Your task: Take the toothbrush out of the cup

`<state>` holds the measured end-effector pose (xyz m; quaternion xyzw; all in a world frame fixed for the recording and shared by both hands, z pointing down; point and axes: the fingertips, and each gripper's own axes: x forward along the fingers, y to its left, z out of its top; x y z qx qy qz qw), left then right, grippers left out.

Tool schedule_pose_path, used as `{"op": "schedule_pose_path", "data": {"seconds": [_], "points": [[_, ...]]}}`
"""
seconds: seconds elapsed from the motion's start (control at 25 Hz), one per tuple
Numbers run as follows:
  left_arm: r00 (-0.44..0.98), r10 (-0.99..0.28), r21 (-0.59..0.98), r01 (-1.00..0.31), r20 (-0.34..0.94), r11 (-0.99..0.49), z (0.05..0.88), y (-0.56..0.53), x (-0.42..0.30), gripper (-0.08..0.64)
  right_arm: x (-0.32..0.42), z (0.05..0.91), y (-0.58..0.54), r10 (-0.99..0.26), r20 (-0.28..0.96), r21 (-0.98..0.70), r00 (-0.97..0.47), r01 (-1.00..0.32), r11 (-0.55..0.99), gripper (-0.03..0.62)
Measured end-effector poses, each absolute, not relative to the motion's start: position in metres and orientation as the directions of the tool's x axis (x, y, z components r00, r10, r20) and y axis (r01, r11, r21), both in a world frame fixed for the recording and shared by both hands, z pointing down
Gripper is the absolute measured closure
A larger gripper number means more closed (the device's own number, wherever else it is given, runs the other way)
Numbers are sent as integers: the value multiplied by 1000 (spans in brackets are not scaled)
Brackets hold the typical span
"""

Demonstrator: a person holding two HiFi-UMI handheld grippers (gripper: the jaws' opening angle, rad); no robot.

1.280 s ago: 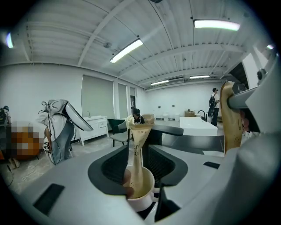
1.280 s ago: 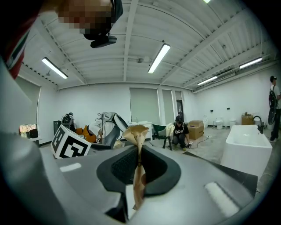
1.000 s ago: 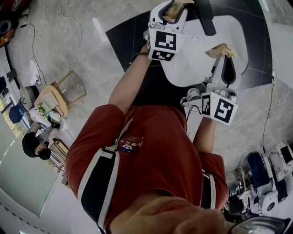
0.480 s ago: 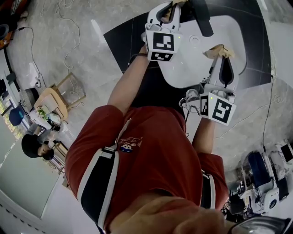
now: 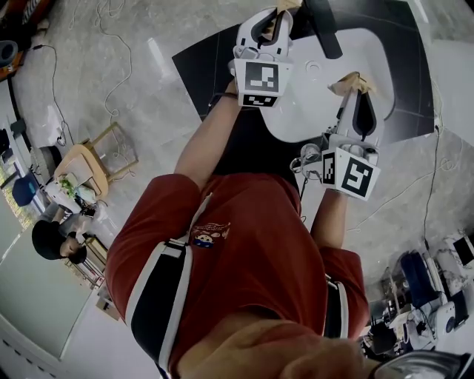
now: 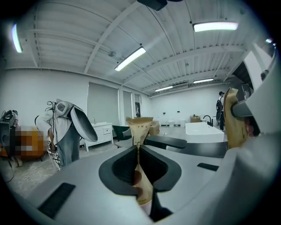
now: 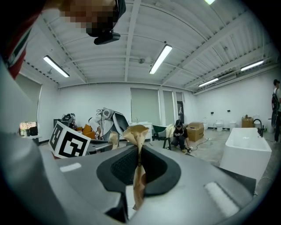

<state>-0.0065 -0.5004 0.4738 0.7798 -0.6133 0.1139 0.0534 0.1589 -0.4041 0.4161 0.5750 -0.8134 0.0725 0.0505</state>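
Left tongs [image 6: 138,145]: closing, brown paper strip [image 6: 139,125] pinched between them.
Right tongs [image 7: 139,158]: pressed together on crumpled brown paper [image 7: 137,132].
Toothbrush, cup: neither can be made out.
Around: white basin [image 5: 311,104] below; black tap [image 5: 324,29] beside left tongs.

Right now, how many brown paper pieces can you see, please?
2: a paper piece between the left gripper's closing jaws, another pinched in the right gripper. Others may be hidden.

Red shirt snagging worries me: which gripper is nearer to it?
Right. The right gripper sits close in, just beyond the red shirt; the left gripper, its jaws closing on brown paper, reaches much farther out from it.
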Motion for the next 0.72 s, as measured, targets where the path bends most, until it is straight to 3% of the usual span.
{"op": "schedule_pose_path", "data": {"seconds": [0.72], "points": [[185,-980,-84,-978,73,-191,380,-418,-19,540,160,355,-361,-938,16,-13,-346,-938,346,558]]}}
